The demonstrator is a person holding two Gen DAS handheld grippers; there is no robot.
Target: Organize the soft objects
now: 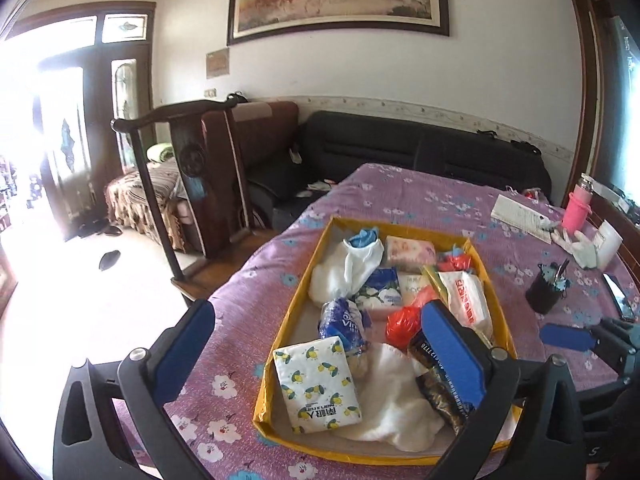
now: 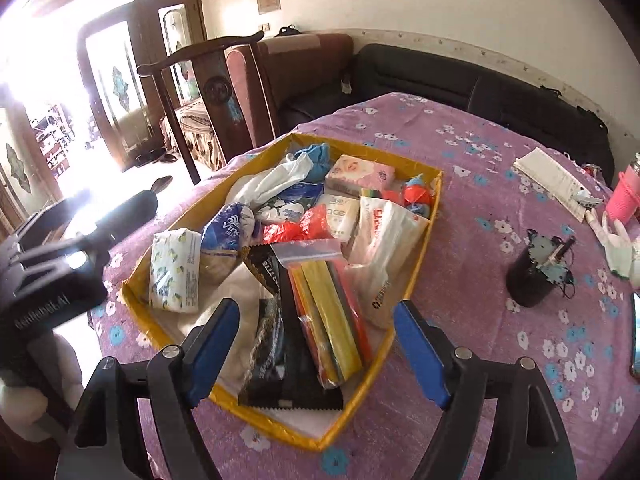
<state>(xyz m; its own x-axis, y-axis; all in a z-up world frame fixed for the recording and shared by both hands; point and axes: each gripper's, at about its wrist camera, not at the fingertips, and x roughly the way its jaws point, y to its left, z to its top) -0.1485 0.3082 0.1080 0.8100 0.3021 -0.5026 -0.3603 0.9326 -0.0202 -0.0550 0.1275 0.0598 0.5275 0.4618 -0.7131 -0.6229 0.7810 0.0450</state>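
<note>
A yellow cardboard tray (image 1: 297, 292) (image 2: 416, 276) on the purple flowered tablecloth holds several soft things: a lemon-print tissue pack (image 1: 316, 384) (image 2: 175, 270), a white cloth (image 1: 394, 408), a blue Vinda pack (image 1: 342, 322) (image 2: 226, 228), a red plastic bag (image 1: 404, 320) (image 2: 296, 226), a pink tissue pack (image 1: 410, 252) (image 2: 360, 174), a white wipes bag (image 1: 468, 296) (image 2: 384, 256), a dark snack packet (image 1: 440, 384) (image 2: 272, 336) and a zip bag of coloured sheets (image 2: 332, 312). My left gripper (image 1: 320, 350) is open above the tray's near end. My right gripper (image 2: 316, 346) is open and empty over the tray's near corner.
A black pen cup (image 1: 544, 290) (image 2: 534, 276) stands right of the tray. A phone (image 1: 618, 296), a pink bottle (image 1: 576, 208) (image 2: 624, 196), a white glove (image 2: 616, 246) and a paper booklet (image 1: 520, 212) (image 2: 552, 180) lie at the table's right. A wooden chair (image 1: 192, 168) and black sofa (image 1: 420, 148) stand behind.
</note>
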